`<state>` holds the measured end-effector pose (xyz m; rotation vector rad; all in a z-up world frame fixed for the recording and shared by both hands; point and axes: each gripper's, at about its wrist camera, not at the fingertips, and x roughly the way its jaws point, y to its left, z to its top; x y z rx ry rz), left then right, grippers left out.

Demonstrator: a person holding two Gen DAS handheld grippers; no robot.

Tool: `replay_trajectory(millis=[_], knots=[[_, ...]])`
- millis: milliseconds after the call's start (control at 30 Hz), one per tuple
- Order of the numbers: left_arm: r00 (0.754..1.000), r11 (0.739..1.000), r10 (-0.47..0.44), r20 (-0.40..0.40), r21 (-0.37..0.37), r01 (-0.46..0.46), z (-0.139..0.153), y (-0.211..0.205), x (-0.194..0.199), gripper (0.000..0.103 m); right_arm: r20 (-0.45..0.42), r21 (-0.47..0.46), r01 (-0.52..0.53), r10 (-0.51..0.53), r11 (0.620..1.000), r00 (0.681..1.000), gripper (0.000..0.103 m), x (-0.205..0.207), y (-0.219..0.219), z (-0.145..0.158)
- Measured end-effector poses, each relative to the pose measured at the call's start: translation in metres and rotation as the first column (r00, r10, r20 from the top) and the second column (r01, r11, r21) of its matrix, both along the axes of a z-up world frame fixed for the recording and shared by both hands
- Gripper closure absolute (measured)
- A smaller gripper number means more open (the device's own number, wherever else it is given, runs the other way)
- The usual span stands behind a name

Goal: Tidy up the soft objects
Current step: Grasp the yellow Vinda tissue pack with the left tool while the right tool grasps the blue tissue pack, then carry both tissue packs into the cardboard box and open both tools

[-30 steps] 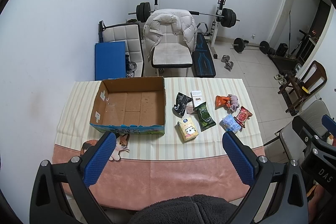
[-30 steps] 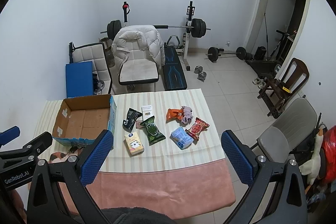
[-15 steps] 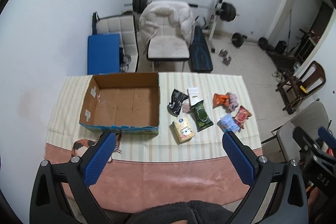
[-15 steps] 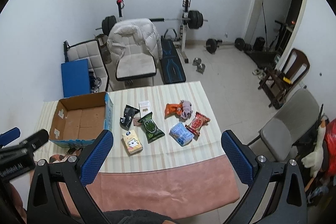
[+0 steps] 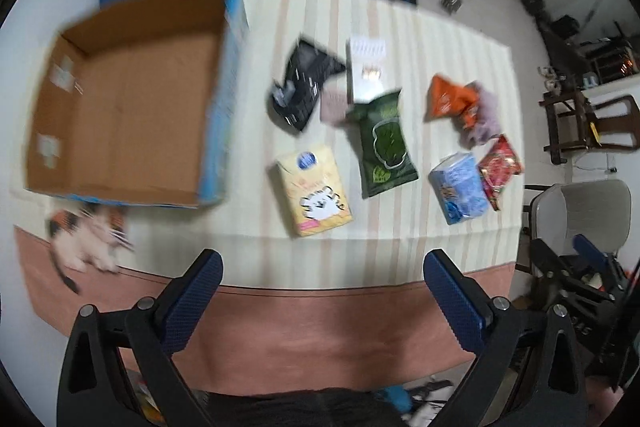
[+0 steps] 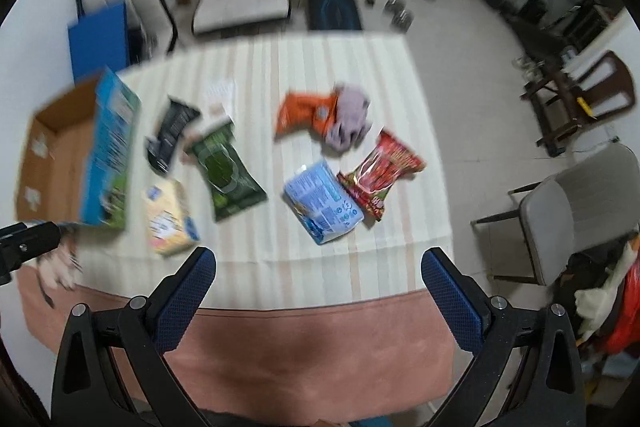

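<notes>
Both pairs of tongs hang over the near, pink-clothed edge of the desk (image 5: 320,331), spread wide with nothing between their blue pads. The left tongs (image 5: 320,291) sit nearest the yellow tissue pack (image 5: 314,189), which lies just ahead of them on the striped cloth; the open cardboard box (image 5: 128,99) stands ahead and to their left, empty inside as far as the blur lets one judge. Beyond the tissue pack lie a green wipes packet (image 5: 384,143), a black pouch (image 5: 302,87) and a white carton (image 5: 366,63), the last two near the box's blue side. The right tongs (image 6: 319,287) are nearest the light blue tissue pack (image 6: 324,201), ahead and slightly right of centre, touching a red snack bag (image 6: 380,173) on its right. Farther off lie an orange packet (image 6: 306,113) and a crumpled lilac cloth (image 6: 348,119), touching each other. None of the soft things is within either pair's reach of closing; all lie flat on the desk, apart from the pads. A cat-shaped mat (image 5: 90,239) lies near the box's front corner.
</notes>
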<state>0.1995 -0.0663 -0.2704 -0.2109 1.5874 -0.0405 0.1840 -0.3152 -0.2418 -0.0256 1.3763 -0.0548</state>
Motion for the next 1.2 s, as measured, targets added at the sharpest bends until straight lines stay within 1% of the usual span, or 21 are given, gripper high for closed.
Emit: replay_trajectory(millis=[33,67,100,133,200,267,367,500,533,600,633,700,733,800,833,867,967,1067,1100,1167,1200], knots=[[0.999,1.0,0.008,-0.033,-0.004,-0.008,-0.015,-0.004,0.005,0.002,-0.029,-0.004,-0.009,0.009,1.0,1.0,0.0,0.01,-0.001,-0.018],[0.997,1.0,0.018,-0.078,-0.007,-0.018,-0.038,-0.01,0.01,0.006,-0.061,-0.01,-0.023,0.022,1.0,0.998,0.0,0.021,-0.006,-0.039],[0.994,1.0,0.024,-0.106,-0.003,-0.024,-0.052,-0.013,0.013,0.009,-0.089,-0.011,-0.039,0.038,0.999,0.995,0.0,0.031,-0.009,-0.057],[0.991,1.0,0.03,-0.133,0.002,-0.03,-0.064,-0.016,0.015,0.01,-0.109,-0.014,-0.05,0.048,0.999,0.993,0.0,0.037,-0.011,-0.07],[0.979,0.999,0.051,-0.197,0.009,-0.051,-0.099,-0.021,0.02,0.011,-0.162,-0.021,-0.075,0.07,0.997,0.984,0.0,0.055,-0.016,-0.103],[0.969,0.997,0.074,-0.236,0.026,-0.069,-0.124,-0.022,0.025,0.015,-0.202,-0.014,-0.104,0.099,0.994,0.974,0.0,0.067,-0.017,-0.128],[0.958,0.996,0.089,-0.273,0.045,-0.08,-0.148,-0.023,0.027,0.015,-0.252,-0.022,-0.15,0.14,0.988,0.958,0.0,0.079,-0.014,-0.156],[0.949,0.994,0.109,-0.295,0.056,-0.097,-0.168,-0.021,0.028,0.015,-0.317,0.013,-0.195,0.189,0.981,0.929,0.0,0.084,-0.01,-0.192],[0.948,0.993,0.114,-0.297,0.058,-0.102,-0.171,-0.02,0.027,0.017,-0.324,0.014,-0.199,0.192,0.98,0.926,0.002,0.086,-0.01,-0.199],[0.946,0.992,0.127,-0.299,0.061,-0.114,-0.176,-0.017,0.026,0.036,-0.346,0.019,-0.2,0.194,0.98,0.918,0.008,0.086,-0.01,-0.211],[0.944,0.991,0.131,-0.302,0.066,-0.117,-0.179,-0.016,0.025,0.038,-0.354,0.015,-0.195,0.188,0.981,0.916,0.012,0.086,-0.011,-0.217],[0.948,0.99,0.137,-0.288,0.071,-0.122,-0.183,-0.014,0.024,0.04,-0.358,0.005,-0.182,0.172,0.983,0.918,0.025,0.085,-0.013,-0.225],[0.951,0.99,0.133,-0.28,0.074,-0.116,-0.183,-0.015,0.023,0.04,-0.359,0.015,-0.168,0.162,0.986,0.919,0.04,0.085,-0.015,-0.228],[0.962,0.991,0.106,-0.253,0.102,-0.082,-0.176,-0.017,0.021,0.041,-0.353,0.033,-0.119,0.123,0.992,0.927,0.05,0.083,-0.022,-0.229],[0.966,0.991,0.096,-0.241,0.111,-0.071,-0.173,-0.018,0.018,0.041,-0.347,0.039,-0.104,0.111,0.994,0.931,0.057,0.083,-0.022,-0.231],[0.97,0.991,0.084,-0.228,0.117,-0.058,-0.168,-0.019,0.015,0.042,-0.344,0.048,-0.085,0.096,0.995,0.934,0.06,0.08,-0.024,-0.23],[0.978,0.992,0.064,-0.197,0.123,-0.04,-0.151,-0.022,0.006,0.042,-0.336,0.081,-0.045,0.07,0.996,0.939,0.063,0.07,-0.026,-0.22],[0.985,0.993,0.032,-0.169,0.12,-0.012,-0.125,-0.029,-0.008,0.042,-0.33,0.18,0.02,0.042,0.983,0.943,0.063,0.058,-0.033,-0.208],[0.986,0.993,0.026,-0.166,0.115,-0.007,-0.121,-0.029,-0.01,0.042,-0.328,0.221,0.035,0.04,0.975,0.944,0.063,0.054,-0.035,-0.205],[0.987,0.993,0.016,-0.16,0.115,0.003,-0.117,-0.029,-0.016,0.042,-0.338,0.279,0.023,0.076,0.96,0.938,0.055,0.046,-0.034,-0.206],[0.987,0.993,0.012,-0.158,0.114,0.007,-0.115,-0.03,-0.02,0.042,-0.367,0.277,0.012,0.094,0.961,0.926,0.051,0.043,-0.033,-0.211]])
